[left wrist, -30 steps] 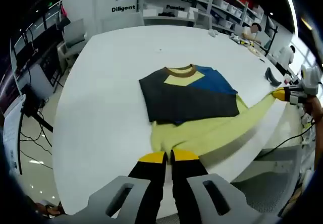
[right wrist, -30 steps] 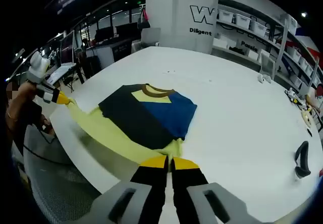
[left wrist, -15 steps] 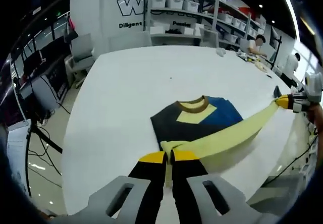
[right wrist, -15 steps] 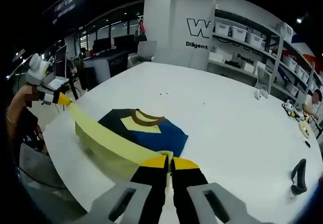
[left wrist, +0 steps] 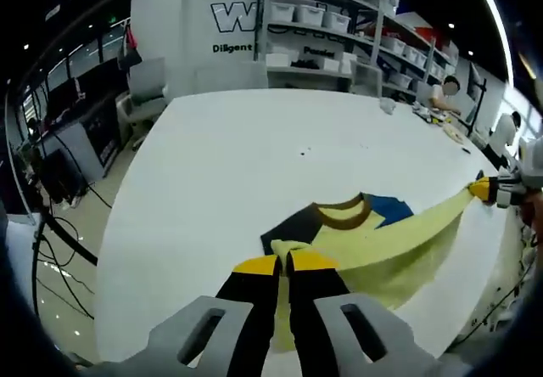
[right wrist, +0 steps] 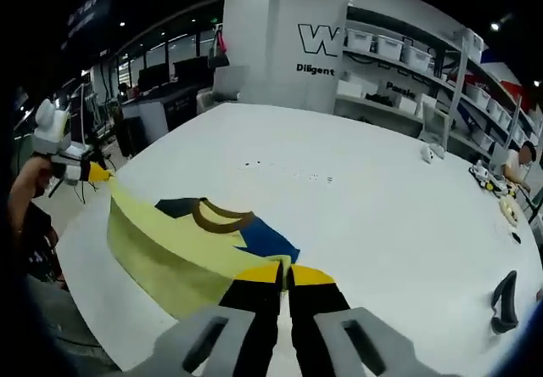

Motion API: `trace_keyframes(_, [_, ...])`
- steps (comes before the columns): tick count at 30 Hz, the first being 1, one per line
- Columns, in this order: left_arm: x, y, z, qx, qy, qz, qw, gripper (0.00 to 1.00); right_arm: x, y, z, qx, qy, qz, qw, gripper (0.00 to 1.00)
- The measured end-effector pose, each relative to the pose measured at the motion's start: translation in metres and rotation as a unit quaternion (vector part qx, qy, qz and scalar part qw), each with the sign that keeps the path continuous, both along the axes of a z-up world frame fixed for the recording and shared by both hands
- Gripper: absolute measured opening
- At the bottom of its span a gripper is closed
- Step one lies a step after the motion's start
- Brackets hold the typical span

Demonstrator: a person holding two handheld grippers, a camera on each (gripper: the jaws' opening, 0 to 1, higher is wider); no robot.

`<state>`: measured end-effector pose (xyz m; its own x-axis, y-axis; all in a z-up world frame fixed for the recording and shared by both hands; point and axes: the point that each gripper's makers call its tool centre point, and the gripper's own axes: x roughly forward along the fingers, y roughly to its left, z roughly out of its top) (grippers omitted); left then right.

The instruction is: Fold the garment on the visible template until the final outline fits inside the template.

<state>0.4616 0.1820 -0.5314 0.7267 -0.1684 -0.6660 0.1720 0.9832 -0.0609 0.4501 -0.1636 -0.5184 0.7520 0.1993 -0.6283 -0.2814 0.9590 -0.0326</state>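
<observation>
"Two hand-held grippers, one sweater (left wrist: pixel 373 241) strung between them. See how the yellow hem runs in a long band from one to the other?"

"I do. The left hand-held gripper (left wrist: pixel 284 263) has its jaws pinched narrow on one corner of that yellow hem, and the right hand-held gripper (right wrist: pixel 284 272) is pinched the same way on the other corner."

"So the long axis of the lifted edge goes straight across, gripper to gripper, along the near edge of the white bench (left wrist: pixel 221 165)."

"Right, and the rest of the sweater lies on the bench beyond both of them, brown collar (right wrist: pixel 219 216) farthest out, dark and blue patches either side of it. Neither hand looks nearer the collar than the other."

"Then I'd guess the fold has to go forward, away from the near edge, both ends carried evenly so the hem lands square over the body."

"What about the template?"

"I can't make one out under the cloth. The right gripper view does show a dark tool (right wrist: pixel 504 301) lying near the bench's right edge, well apart from the sweater. The left gripper view gives the shelves with bins (left wrist: pixel 331 29) behind the far edge."
</observation>
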Motion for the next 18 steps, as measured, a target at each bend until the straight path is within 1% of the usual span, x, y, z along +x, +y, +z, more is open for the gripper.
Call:
trace_keyframes(2, [0.008, 0.001, -0.004, 0.004, -0.001, 0.006, 1.0000, 0.10, 0.012, 0.000, -0.003, 0.000, 0.001, -0.004, 1.0000, 0.00])
trace_keyframes(4, [0.020, 0.002, -0.007, 0.004, -0.005, 0.016, 0.9999, 0.10, 0.023, 0.000, -0.011, -0.001, 0.010, -0.010, 0.9999, 0.00])
trace_keyframes(6, [0.031, 0.004, -0.014, 0.004, -0.001, 0.027, 0.9996, 0.10, 0.033, 0.000, -0.019, 0.000, 0.017, -0.014, 0.9998, 0.00])
trace_keyframes(9, [0.043, 0.005, -0.029, 0.006, 0.010, 0.034, 0.9993, 0.10, 0.047, 0.001, -0.034, 0.001, 0.030, -0.020, 0.9994, 0.00])
trace_keyframes(12, [0.056, 0.007, -0.049, 0.006, 0.023, 0.042, 0.9988, 0.10, 0.062, 0.000, -0.052, -0.001, 0.042, -0.020, 0.9989, 0.00])
trace_keyframes(13, [0.059, 0.007, -0.054, 0.004, 0.027, 0.043, 0.9987, 0.10, 0.063, -0.001, -0.057, -0.002, 0.053, -0.024, 0.9983, 0.00])
trace_keyframes(14, [0.063, 0.006, -0.062, -0.003, 0.034, 0.047, 0.9983, 0.10, 0.065, -0.002, -0.061, -0.003, 0.056, -0.026, 0.9981, 0.00])
trace_keyframes(15, [0.065, 0.005, -0.066, -0.002, 0.037, 0.042, 0.9984, 0.10, 0.069, -0.003, -0.067, -0.005, 0.061, -0.028, 0.9977, 0.00])
trace_keyframes(18, [0.072, 0.004, -0.075, -0.010, 0.035, 0.038, 0.9986, 0.10, 0.073, -0.004, -0.080, -0.013, 0.075, -0.027, 0.9967, 0.00])
